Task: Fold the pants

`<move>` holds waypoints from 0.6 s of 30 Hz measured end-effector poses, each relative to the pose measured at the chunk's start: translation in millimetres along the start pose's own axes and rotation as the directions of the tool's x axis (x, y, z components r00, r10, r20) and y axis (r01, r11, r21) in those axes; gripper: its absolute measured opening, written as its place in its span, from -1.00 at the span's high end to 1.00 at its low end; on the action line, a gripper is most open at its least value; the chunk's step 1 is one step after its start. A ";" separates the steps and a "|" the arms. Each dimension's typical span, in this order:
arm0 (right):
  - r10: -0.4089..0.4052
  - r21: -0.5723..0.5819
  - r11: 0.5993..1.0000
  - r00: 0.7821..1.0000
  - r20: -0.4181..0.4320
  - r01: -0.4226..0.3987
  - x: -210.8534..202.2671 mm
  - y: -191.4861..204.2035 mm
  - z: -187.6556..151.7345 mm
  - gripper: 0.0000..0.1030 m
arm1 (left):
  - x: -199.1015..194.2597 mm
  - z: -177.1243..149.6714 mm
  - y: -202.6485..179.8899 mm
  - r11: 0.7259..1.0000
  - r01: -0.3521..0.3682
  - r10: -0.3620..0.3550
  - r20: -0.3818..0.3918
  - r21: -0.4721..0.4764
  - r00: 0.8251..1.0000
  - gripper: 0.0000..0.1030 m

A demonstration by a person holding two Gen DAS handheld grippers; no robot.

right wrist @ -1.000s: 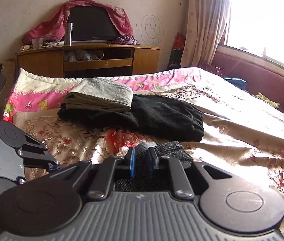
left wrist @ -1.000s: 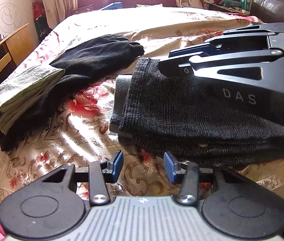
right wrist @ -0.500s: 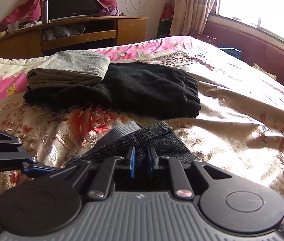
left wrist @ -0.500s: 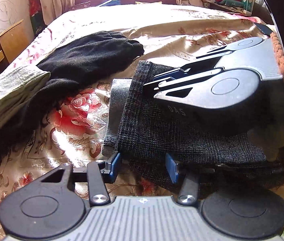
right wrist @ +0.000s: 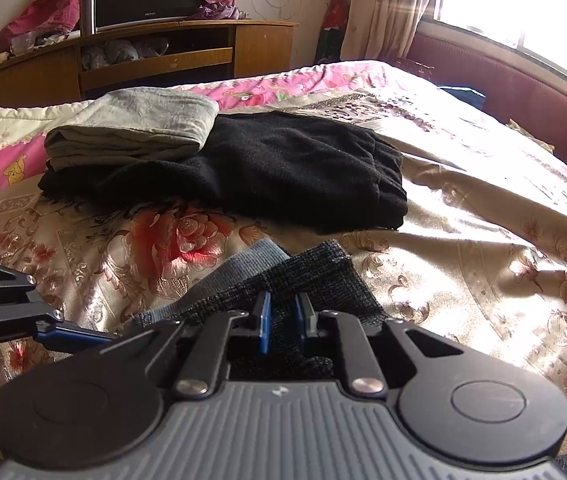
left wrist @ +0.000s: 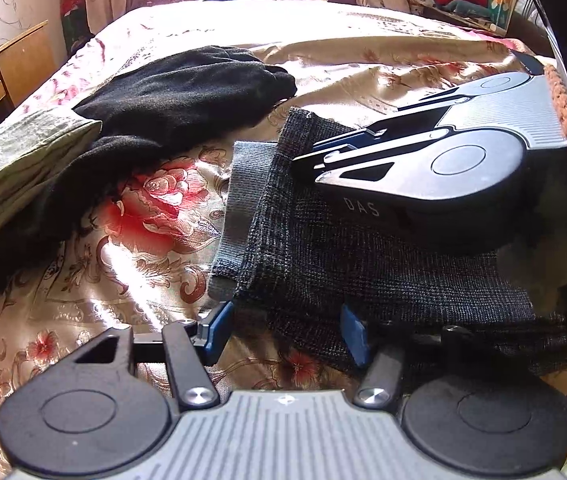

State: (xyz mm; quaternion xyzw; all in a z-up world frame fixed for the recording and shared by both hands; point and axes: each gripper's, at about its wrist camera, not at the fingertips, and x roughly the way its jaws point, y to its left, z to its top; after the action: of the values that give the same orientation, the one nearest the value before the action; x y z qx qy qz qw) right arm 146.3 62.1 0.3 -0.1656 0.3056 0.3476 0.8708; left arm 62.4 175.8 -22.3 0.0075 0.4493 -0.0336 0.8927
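At the left of the left wrist view we see a grey-green folded garment (left wrist: 15, 168) and a black folded garment (left wrist: 179, 96) on the floral bedspread (left wrist: 363, 60). Right of centre lie the pants (left wrist: 363, 256), dark grey woven cloth folded flat, lighter ribbed waistband at their left end, long axis running left to right. Our left gripper (left wrist: 283, 330) is spread at their near edge. Our right gripper (right wrist: 283, 322) pinches their cloth at lower centre.
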 end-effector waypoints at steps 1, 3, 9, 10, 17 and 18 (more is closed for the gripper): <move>-0.001 0.001 1.000 1.000 -0.001 0.001 -0.2 0.2 0.0 0.71 | -0.1 -1.0 -0.1 1.000 0.001 -0.001 -0.002 -0.002 1.000 -0.39; -0.006 -0.002 1.000 1.000 -0.001 0.006 -0.7 1.2 -0.2 0.71 | 0.2 -2.6 0.5 1.000 0.004 -0.004 -0.010 -0.004 1.000 -0.39; -0.013 -0.007 1.000 1.000 -0.002 0.013 -1.5 2.7 0.0 0.71 | -2.1 -6.2 1.6 1.000 0.004 -0.004 -0.013 -0.005 1.000 -0.39; -0.013 -0.008 1.000 1.000 -0.002 0.013 -1.7 2.7 0.2 0.71 | -2.2 -6.3 1.6 1.000 0.003 -0.003 -0.013 -0.005 1.000 -0.39; -0.014 -0.009 1.000 1.000 0.001 0.014 -4.8 2.7 -0.5 0.71 | -3.0 -6.5 0.1 1.000 -0.006 0.006 -0.015 -0.001 1.000 -0.39; -0.015 -0.010 1.000 1.000 0.002 0.015 -5.9 3.2 -0.7 0.71 | -3.6 -7.1 -0.6 1.000 -0.008 0.008 -0.015 0.000 1.000 -0.39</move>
State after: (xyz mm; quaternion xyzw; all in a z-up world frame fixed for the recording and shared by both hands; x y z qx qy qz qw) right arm 140.4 61.1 3.3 -0.1718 0.3019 0.3429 0.8728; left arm 54.5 175.7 -23.6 0.0095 0.4561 -0.0300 0.8894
